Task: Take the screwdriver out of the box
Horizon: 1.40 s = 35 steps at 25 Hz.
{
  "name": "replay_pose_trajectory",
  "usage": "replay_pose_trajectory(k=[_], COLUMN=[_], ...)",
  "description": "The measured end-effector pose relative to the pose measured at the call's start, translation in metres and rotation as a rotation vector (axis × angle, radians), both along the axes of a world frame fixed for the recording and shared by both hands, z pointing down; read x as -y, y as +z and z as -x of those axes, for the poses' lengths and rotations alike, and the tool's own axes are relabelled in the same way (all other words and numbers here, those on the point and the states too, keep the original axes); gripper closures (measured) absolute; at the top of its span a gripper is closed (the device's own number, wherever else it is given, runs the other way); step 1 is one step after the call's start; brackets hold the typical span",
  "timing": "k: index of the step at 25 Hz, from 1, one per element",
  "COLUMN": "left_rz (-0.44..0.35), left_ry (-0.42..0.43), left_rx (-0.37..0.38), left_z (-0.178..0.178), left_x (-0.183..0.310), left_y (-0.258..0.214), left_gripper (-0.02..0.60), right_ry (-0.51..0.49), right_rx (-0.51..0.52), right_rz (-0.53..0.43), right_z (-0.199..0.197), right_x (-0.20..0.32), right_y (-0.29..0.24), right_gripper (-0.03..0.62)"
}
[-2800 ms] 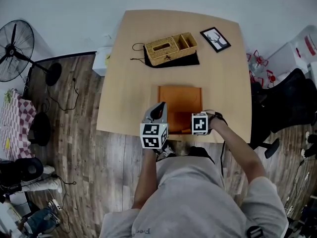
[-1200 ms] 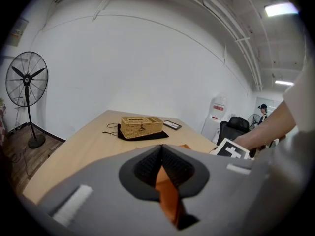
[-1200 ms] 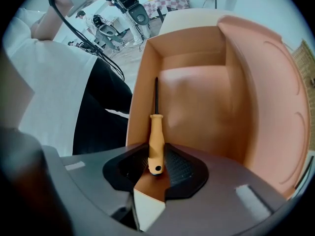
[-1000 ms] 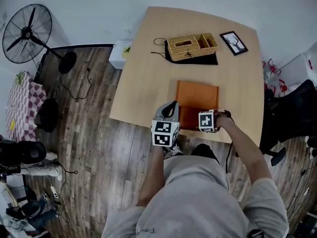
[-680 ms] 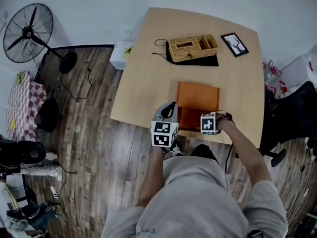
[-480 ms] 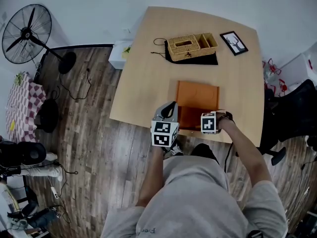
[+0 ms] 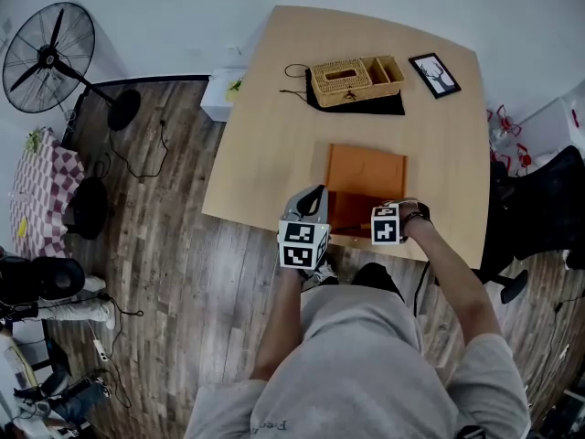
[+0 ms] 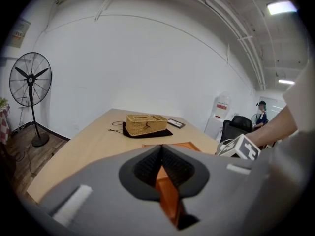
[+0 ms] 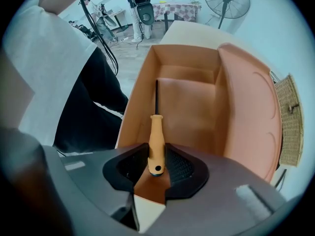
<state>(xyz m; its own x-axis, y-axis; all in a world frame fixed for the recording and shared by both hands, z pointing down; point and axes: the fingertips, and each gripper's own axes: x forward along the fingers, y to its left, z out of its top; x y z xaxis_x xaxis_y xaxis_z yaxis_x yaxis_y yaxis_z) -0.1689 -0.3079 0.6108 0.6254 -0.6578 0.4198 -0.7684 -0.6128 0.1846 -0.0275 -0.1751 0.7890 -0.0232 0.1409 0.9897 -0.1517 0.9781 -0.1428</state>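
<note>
Wicker basket (image 7: 356, 79) and frame (image 7: 435, 74) beyond box (image 7: 366, 165), screwdriver (image 9: 155, 132) in right gripper (image 9: 156, 155)

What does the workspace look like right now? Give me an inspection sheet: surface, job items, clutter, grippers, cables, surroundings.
Surface: light wooden table.
Job's things: orange box open near the table's front edge; screwdriver over its inside, shaft pointing away from the gripper.
Clutter: wicker basket on a black cloth, with a picture frame beside it, at the far end.
Grippers: left gripper shut on the box's wall; right gripper shut on the screwdriver's handle.
Cables: thin black cord beside the basket.
Surroundings: standing fan, office chair.
</note>
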Motion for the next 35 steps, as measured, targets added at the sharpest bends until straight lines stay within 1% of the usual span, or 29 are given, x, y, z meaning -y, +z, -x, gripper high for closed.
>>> replay_pose_trajectory(k=[5,9,13,17,22,26,29,31,35], left_rz=[0.001,0.003,-0.001,0.008,0.017,0.014,0.012,0.014,0.027], left_ry=[-0.002,-0.012,-0.011,-0.013,-0.014,-0.045,-0.088,-0.117,-0.151], left_rx=[0.002,0.001,0.000,0.012,0.015,0.019,0.014,0.014,0.022], left_z=[-0.001,0.001,-0.002,0.000,-0.009,-0.008,-0.006,-0.004,-0.004], left_x=[0.000,0.000,0.001,-0.004,-0.008,-0.008,-0.008,-0.009,-0.015], left_y=[0.001,0.000,0.001,0.005,0.007,0.005,0.004,0.003,0.001], left_gripper=[0.526,0.526,0.526,0.526,0.526,0.526,0.526,0.526,0.526], right_ry=[-0.016,0.019,0.047,0.083,0.120,0.171,0.216,0.262,0.368], right_rx=[-0.020,0.008,0.031,0.071,0.105,0.164,0.233,0.291,0.388], right_rz=[0.026,0.009,-0.046,-0.097,-0.161,-0.222,-0.283,-0.316,-0.350], right_z=[0.000,0.002,-0.001,0.006,0.000,-0.001,0.000,0.001,0.002], right_x=[-0.008,-0.008,0.001,0.007,0.020,0.028,0.035,0.039,0.046], right_y=[0.013,0.013,0.008,-0.003,-0.022,-0.035,-0.048,-0.058,-0.073], right_gripper=[0.484,0.487,0.487,0.487,0.487,0.487,0.488,0.488,0.488])
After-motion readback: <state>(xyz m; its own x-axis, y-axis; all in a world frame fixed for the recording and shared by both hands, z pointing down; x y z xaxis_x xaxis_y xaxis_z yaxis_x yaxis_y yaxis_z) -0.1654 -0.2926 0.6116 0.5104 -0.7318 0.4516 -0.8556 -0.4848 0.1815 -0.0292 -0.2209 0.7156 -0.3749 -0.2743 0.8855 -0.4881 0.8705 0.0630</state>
